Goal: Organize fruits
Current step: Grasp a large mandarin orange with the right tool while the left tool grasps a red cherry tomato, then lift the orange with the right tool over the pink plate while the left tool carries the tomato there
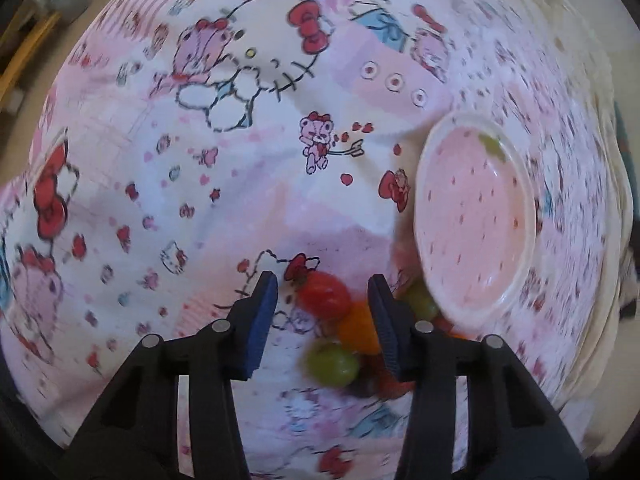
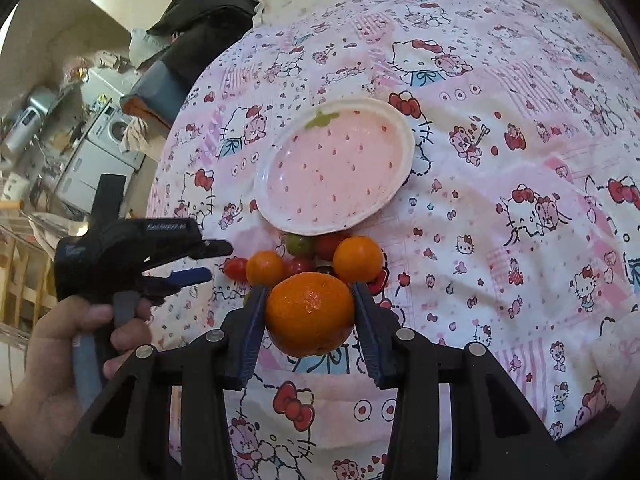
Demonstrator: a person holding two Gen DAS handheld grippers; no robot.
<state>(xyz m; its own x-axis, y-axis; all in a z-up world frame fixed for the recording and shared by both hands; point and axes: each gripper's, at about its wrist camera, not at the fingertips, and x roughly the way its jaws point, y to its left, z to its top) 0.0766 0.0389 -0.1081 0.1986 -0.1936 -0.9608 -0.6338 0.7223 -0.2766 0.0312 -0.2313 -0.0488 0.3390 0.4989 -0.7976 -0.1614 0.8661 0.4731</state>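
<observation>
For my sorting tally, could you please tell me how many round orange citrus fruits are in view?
3. One large orange citrus fruit sits clamped in the right gripper; two smaller ones lie in the pile before the pink strawberry-patterned plate. Others may be hidden.

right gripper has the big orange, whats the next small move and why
Probably carry the large orange forward over the pink plate and let go there. The right gripper clamps it on both sides, the plate looks empty, and it sits just past the fruit pile.
</observation>
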